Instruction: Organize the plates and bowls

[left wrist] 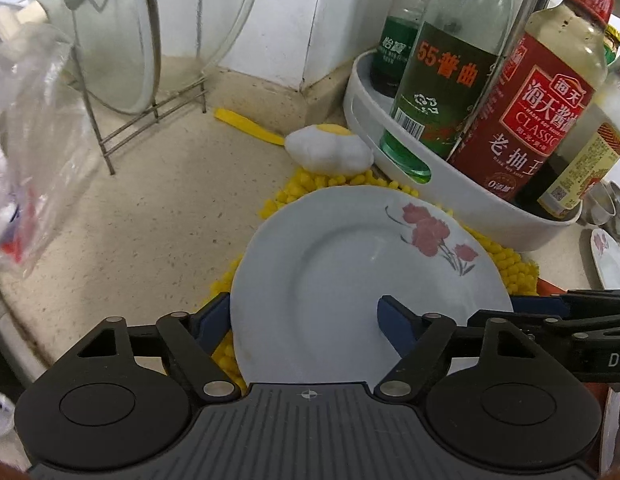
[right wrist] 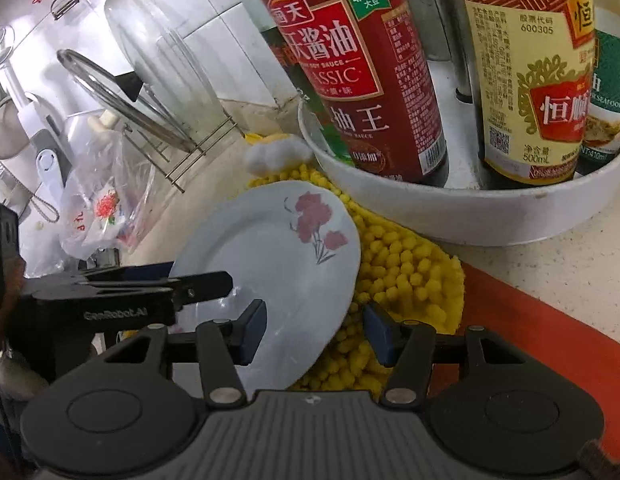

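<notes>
A white plate with pink flowers lies on a yellow nubby mat on the counter. My left gripper straddles its near-left rim: one blue pad sits just outside the edge, the other hovers over the plate's well, so it is open. From the right, my right gripper straddles the plate's other rim, with one pad over the inside and one over the mat; a strip of mat shows between that pad and the rim. Another flowered plate peeks in at the far right.
Close behind the plate stands a white round tray of tall sauce bottles. Glass lids lean in a wire rack at the back left, beside a plastic bag. A white-and-yellow brush lies by the mat. An orange mat lies right.
</notes>
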Action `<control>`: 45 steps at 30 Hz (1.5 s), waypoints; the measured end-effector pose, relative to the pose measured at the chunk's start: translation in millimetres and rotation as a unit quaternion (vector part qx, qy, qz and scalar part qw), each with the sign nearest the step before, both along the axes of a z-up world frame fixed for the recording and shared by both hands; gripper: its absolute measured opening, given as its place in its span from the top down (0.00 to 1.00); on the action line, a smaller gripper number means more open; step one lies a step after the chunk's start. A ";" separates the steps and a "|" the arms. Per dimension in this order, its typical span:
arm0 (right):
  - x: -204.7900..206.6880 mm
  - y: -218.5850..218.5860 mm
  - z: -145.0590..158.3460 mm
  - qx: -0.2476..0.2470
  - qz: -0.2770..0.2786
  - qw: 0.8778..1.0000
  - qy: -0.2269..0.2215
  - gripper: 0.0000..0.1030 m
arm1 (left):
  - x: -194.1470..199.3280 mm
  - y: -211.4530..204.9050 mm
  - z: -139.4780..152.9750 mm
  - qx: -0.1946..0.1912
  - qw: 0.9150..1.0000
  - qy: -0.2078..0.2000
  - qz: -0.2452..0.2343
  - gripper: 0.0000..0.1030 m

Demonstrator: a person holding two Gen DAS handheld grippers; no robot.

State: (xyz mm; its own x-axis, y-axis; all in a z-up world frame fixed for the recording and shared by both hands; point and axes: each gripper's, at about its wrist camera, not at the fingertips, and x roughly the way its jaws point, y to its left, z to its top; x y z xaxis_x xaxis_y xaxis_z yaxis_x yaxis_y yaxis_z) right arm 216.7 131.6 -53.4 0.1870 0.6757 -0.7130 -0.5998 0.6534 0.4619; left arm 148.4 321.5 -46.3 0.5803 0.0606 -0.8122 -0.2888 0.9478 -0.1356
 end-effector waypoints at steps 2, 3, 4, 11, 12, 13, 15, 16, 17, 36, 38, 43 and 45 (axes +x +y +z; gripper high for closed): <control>2.6 3.8 -1.1 0.000 0.003 1.000 0.001 0.53 | 3.1 2.8 -1.3 -0.006 1.000 -0.001 -0.004 0.19; 3.2 6.1 -1.8 0.001 0.004 1.000 0.002 0.53 | 3.7 3.4 -1.2 -0.009 1.000 -0.002 -0.005 0.18; 3.2 7.0 -1.6 0.003 0.005 1.000 0.002 0.54 | 4.8 3.1 -1.0 -0.012 1.000 -0.002 -0.008 0.17; 2.2 10.1 -4.3 0.005 0.019 1.000 -0.008 0.55 | 6.1 3.7 -2.0 -0.014 1.000 -0.003 -0.022 0.13; 4.5 10.3 -5.5 0.006 0.018 1.000 -0.004 0.55 | 7.6 1.1 -3.3 -0.007 1.000 0.000 -0.025 0.11; 5.4 12.5 -4.7 0.003 0.016 1.000 -0.003 0.55 | 8.0 -1.7 -3.6 0.001 1.000 0.002 -0.026 0.10; 3.1 15.2 -2.9 -0.007 0.020 1.000 -0.013 0.55 | 7.4 -4.3 -2.6 0.007 1.000 0.003 -0.022 0.10; 1.5 15.1 -2.2 -0.008 0.020 1.000 -0.016 0.55 | 6.6 -3.9 -1.3 0.003 1.000 0.004 -0.019 0.11; 0.7 14.2 -1.1 -0.008 0.019 1.000 -0.015 0.55 | 5.7 -3.2 -0.3 -0.001 1.000 0.006 -0.017 0.12; -20.6 -33.1 7.7 -0.033 -0.038 0.999 0.000 0.56 | -27.1 -21.7 3.2 -0.003 0.999 0.010 -0.048 0.13; -24.5 -30.7 6.5 -0.031 -0.030 0.999 0.001 0.56 | -26.7 -24.5 1.7 0.000 0.999 0.004 -0.051 0.13; -29.5 -16.4 -1.3 -0.051 -0.024 0.998 -0.015 0.62 | -21.3 -41.1 -1.6 0.010 0.997 -0.004 -0.070 0.08; -24.5 -17.1 -1.8 -0.047 -0.034 0.998 -0.005 0.63 | -21.5 -40.1 0.2 0.005 0.998 -0.003 -0.064 0.08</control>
State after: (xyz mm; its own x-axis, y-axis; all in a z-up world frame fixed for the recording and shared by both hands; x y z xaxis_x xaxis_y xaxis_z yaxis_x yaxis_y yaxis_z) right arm 192.2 114.5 -55.2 0.2375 0.5912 -0.7707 -0.5561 0.7333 0.3912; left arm 126.9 281.4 -46.2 0.5881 -0.0057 -0.8088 -0.1644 0.9783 -0.1264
